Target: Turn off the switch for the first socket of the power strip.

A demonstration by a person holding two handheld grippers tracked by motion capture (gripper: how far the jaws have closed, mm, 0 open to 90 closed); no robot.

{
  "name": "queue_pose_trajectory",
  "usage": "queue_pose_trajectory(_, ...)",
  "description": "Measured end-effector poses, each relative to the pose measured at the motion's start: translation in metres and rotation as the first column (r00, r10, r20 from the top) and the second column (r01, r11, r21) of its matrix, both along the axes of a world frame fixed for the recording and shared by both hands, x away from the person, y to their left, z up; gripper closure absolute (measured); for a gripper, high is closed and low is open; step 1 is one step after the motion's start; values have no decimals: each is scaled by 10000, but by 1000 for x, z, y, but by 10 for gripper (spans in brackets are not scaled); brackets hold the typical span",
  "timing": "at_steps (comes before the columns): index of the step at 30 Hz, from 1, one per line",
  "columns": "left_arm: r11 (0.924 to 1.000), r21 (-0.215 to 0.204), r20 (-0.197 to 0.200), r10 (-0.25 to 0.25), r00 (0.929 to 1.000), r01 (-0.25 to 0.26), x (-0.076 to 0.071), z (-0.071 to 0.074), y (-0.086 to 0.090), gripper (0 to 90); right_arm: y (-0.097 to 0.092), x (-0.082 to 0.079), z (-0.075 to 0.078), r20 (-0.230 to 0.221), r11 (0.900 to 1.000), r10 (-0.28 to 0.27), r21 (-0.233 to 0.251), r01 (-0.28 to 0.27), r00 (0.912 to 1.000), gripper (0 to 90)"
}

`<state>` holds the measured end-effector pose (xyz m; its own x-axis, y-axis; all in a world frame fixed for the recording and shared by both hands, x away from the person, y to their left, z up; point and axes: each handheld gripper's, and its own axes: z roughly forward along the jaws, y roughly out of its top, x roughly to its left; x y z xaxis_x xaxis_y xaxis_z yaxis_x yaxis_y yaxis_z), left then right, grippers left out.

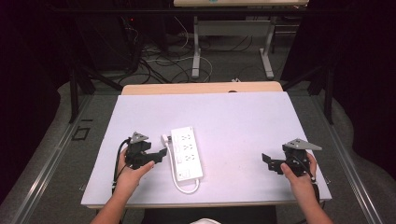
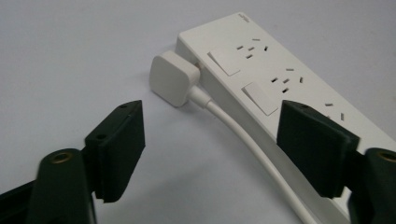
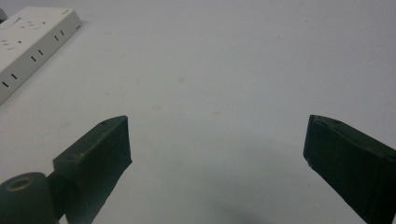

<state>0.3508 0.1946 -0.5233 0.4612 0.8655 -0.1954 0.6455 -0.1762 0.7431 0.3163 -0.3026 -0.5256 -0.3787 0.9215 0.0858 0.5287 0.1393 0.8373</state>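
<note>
While both pairs of tongs stand with jaws spread wide and hold nothing, the left gripper (image 1: 161,154) sits near the table's (image 1: 233,116) left edge and the right gripper (image 1: 267,161) near the right edge, with broad bare surface between them. A white power strip (image 1: 186,152) lies flat just right of the left gripper, its white plug (image 2: 172,79) seated in its side and its cord (image 2: 247,140) running between the left jaws.

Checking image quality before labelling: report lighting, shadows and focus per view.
High view: table evenly lit, surroundings dark, soft overall. Left gripper view: power strip and plug sharp, pads slightly soft. Right gripper view: dimmer, a broad shadow low between the open jaws.
</note>
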Motion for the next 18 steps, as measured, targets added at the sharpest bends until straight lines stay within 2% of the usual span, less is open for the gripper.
queue_pose_trajectory(7, 9997, 206, 118, 156, 9998, -159, -5, -2, 14, 124, 1, 0, 0, -112, 10000, 31, -18, -31, 9999, 70)
queue_pose_trajectory(14, 9998, 97, 202, 193, 9996, -195, -8, -4, 29, 2, 1, 0, -1, -119, 10000, 8, -12, -8, 9999, 70)
queue_pose_trajectory(18, 9991, -87, 182, 408, 9990, -406, -9, -6, 38, 3, 1, 0, -1, -128, 10000, 28, 1, -28, 9999, 70)
